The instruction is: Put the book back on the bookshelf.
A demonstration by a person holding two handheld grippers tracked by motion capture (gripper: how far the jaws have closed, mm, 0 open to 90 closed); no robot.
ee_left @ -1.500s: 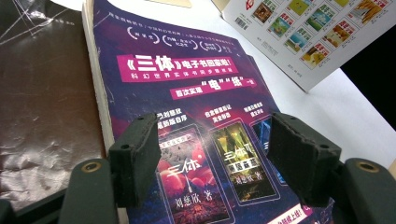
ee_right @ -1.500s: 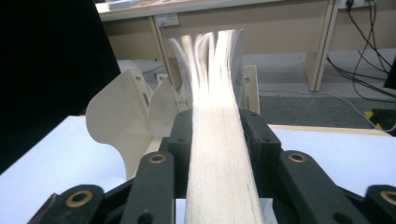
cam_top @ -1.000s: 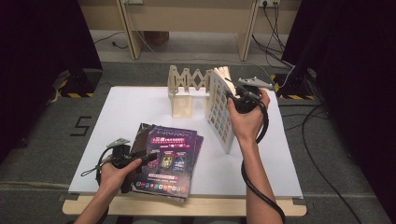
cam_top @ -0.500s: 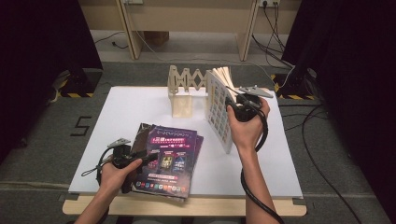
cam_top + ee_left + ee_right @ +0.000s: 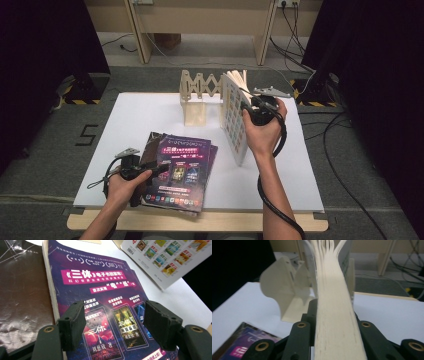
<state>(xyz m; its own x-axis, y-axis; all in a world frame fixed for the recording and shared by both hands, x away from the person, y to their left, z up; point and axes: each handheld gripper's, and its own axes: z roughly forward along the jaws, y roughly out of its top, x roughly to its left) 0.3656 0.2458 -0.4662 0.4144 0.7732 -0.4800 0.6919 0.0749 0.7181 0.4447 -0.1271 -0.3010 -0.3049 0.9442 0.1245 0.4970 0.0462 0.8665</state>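
Note:
My right gripper (image 5: 248,107) is shut on a thick white book (image 5: 234,122), held on edge and tilted, its low corner at the table. The pale page block (image 5: 334,315) runs up between the jaws, which have just been closing on it. Right behind the book stands a wooden accordion rack (image 5: 199,97). At the front left my left gripper (image 5: 152,170) hovers open over a purple magazine (image 5: 100,287). That magazine (image 5: 182,167) tops a small stack, with a dark magazine (image 5: 22,302) beneath it. Nothing is pinched between the left pads (image 5: 73,323).
A white board (image 5: 145,115) covers the wooden table, with its front edge near my forearms. The rack's upright panels (image 5: 284,295) stand just left of the book. Table legs and cables (image 5: 345,165) are on the floor behind and to the right.
The right hand has sunk slightly toward me with the book still in its jaws. The left hand and the magazine stack have not moved.

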